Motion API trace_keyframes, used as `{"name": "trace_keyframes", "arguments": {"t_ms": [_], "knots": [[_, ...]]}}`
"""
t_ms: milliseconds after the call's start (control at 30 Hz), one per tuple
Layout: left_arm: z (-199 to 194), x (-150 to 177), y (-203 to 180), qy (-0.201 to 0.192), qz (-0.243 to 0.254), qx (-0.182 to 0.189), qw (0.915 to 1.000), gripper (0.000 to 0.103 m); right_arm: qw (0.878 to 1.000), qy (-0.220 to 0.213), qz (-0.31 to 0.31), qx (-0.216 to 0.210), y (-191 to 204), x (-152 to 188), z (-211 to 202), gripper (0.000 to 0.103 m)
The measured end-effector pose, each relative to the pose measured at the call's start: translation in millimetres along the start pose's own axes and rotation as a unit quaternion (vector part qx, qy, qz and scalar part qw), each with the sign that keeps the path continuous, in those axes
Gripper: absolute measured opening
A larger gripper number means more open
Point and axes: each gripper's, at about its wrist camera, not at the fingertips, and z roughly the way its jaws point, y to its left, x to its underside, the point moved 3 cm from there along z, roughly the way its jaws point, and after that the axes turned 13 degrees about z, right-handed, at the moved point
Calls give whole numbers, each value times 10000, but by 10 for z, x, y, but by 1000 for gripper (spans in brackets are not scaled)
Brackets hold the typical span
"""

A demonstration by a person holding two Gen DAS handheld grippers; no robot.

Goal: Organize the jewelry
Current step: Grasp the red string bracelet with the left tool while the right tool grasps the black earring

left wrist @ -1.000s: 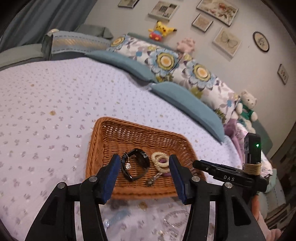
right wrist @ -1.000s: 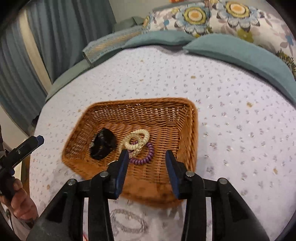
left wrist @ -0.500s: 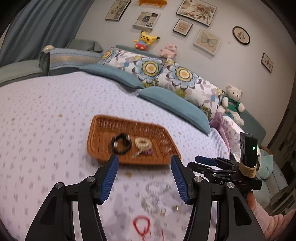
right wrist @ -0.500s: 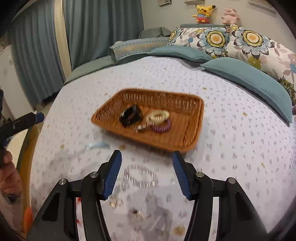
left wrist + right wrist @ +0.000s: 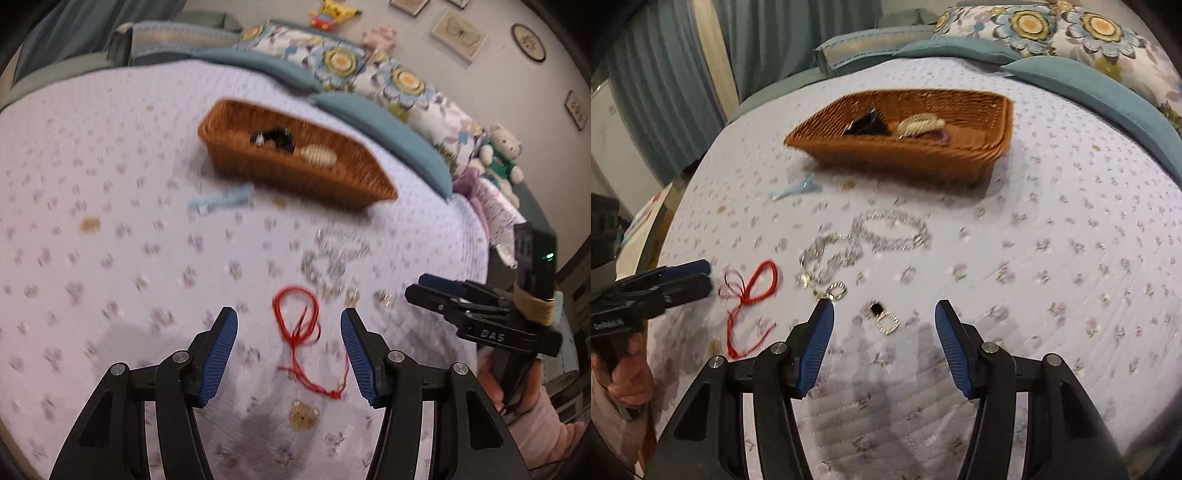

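You have pulled both grippers back from the basket [image 5: 295, 166], which now sits well ahead of them with the black band [image 5: 275, 138] and the cream hair tie [image 5: 319, 155] already inside. What was under your fingers a second ago is now far off, and the loose pieces on the bedspread [image 5: 110, 221] have come into reach.

Your left gripper [image 5: 289, 352] stands wide and empty, with the red cord [image 5: 297, 325] lying on the cover right between its fingers. Your right gripper [image 5: 884, 343] has widened since a second ago and holds nothing; the small gold earring [image 5: 884, 319] lies just ahead between its fingers, the silver chain [image 5: 871, 236] farther on, and a pale blue clip [image 5: 798, 190] near the basket.

So the drop-off looks done and the next pickup is starting.
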Motion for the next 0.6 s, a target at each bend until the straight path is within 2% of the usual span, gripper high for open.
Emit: {"name": "trace_keyframes", "arguments": {"t_ms": [233, 300, 367, 600], "knots": [[273, 48, -91, 337, 260, -213, 9989, 60, 9998, 180, 60, -82, -49, 30, 157, 58], [330, 42, -118, 404, 312, -249, 9984, 60, 9996, 261, 51, 2, -45, 31, 206, 58], [378, 32, -149, 471, 394, -309, 9976, 60, 9991, 392, -33, 126, -15, 27, 280, 52], [513, -50, -212, 626, 614, -422, 9953, 59, 9980, 409, -288, 398, 82, -47, 387, 46]]}}
